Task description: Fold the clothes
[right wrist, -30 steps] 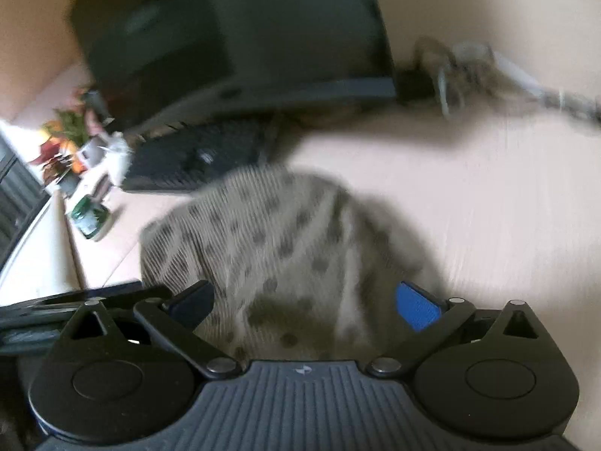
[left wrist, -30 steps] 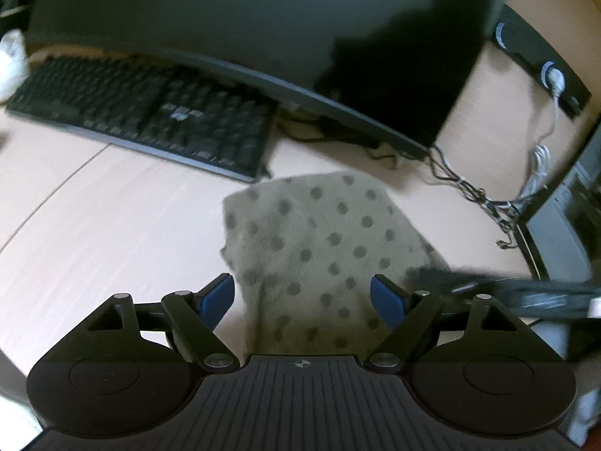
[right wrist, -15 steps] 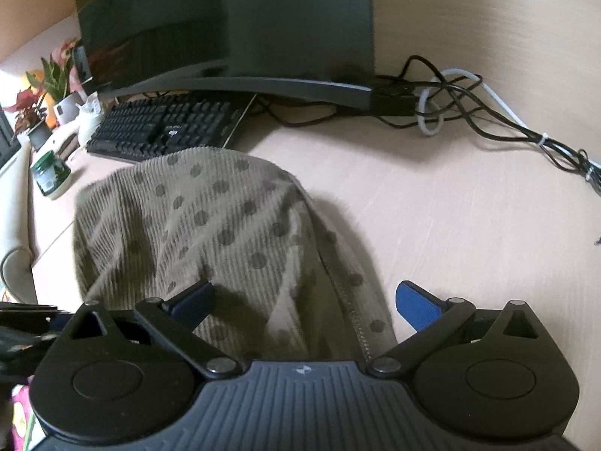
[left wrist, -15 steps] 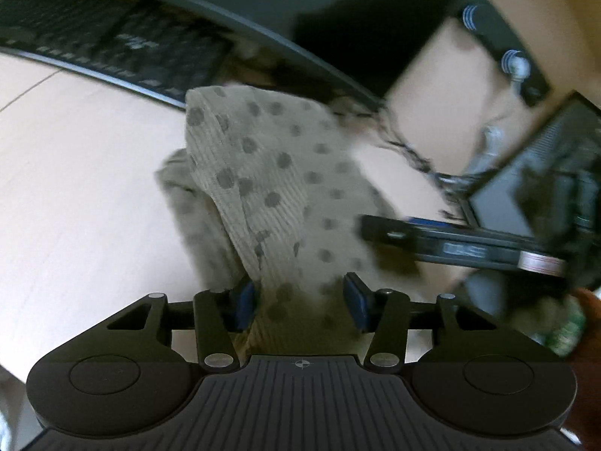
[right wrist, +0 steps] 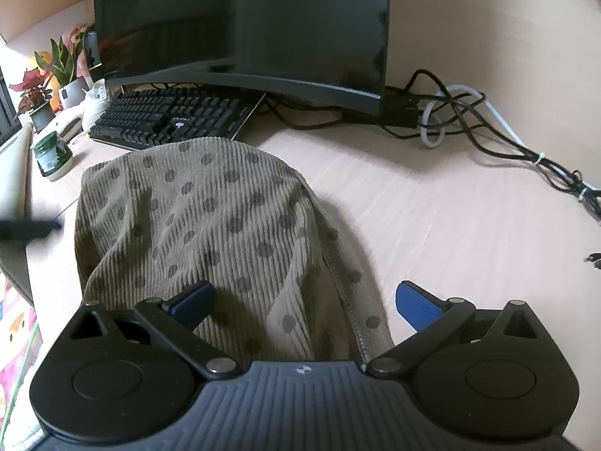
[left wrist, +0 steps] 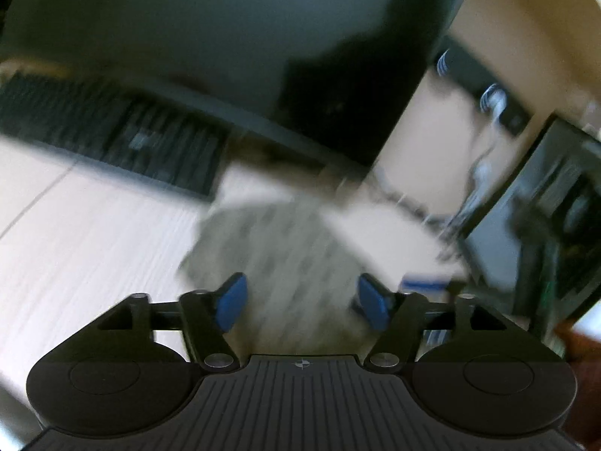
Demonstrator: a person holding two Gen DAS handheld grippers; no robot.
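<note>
The cloth [right wrist: 210, 225], olive with dark dots, lies bunched on the desk [right wrist: 432, 225] in front of the keyboard [right wrist: 169, 120] and monitor [right wrist: 244, 26]. It is folded over itself and humped, with a seamed edge running down its right side.

The right gripper [right wrist: 304, 302] hovers low over the near end of the cloth, jaws wide. The left pad rests close on the fabric and the right pad stands over bare desk beside the seam. Nothing is pinched.

The left gripper [left wrist: 300, 300] shows in a badly smeared view. Its jaws have just been opening and now stand fairly wide, with the cloth [left wrist: 270, 255] ahead and below, not between the pads so far as the blur allows.

Risks, as judged:
- Neither gripper holds the cloth, so the hump may slump and the fold come out uneven.
- If the right jaws close here they may catch only the top layer, or miss the seam.
- A hasty left-hand swing could drag the cloth toward the keyboard.
- The cables [right wrist: 469, 127] lie well to the right, a snag hazard only if the cloth is flung that way.
</note>
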